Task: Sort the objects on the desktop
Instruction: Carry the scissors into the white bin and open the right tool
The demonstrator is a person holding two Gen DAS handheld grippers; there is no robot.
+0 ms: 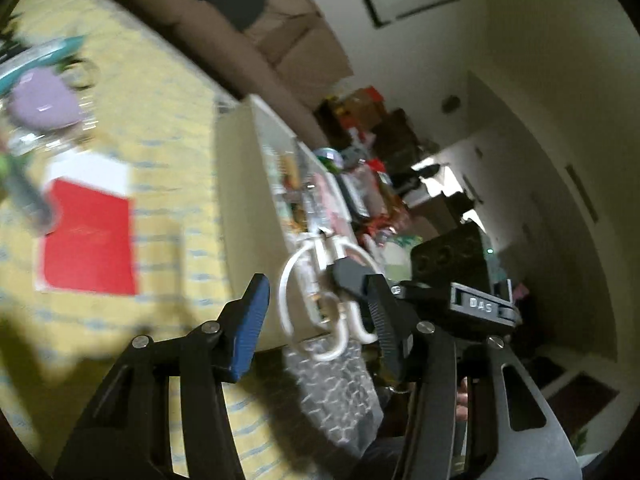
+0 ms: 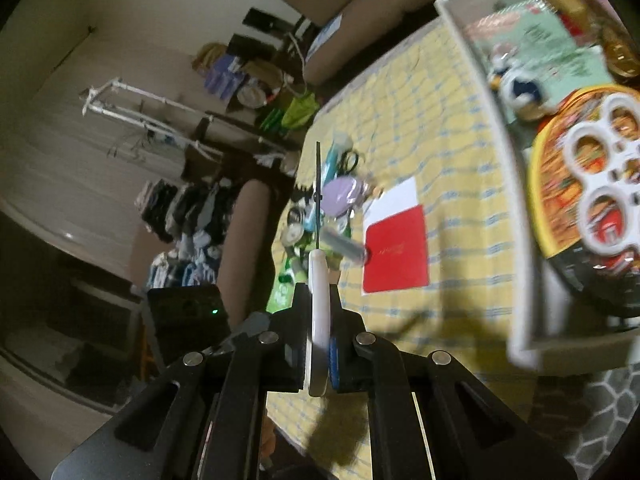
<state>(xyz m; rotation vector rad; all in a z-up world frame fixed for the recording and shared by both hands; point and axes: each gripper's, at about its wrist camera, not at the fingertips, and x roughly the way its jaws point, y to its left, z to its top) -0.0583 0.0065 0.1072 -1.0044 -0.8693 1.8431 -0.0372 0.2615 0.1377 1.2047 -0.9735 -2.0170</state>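
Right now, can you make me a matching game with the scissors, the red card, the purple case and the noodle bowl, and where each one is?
Things:
1. scissors
2. red card
3. purple case
4. noodle bowl

Places:
A. lying flat on the yellow cloth
B. inside the white box
C. pinched between the right fingers
D. in the jumble of small things at the cloth's edge

Pairs: 1-C, 2-A, 3-D, 4-B
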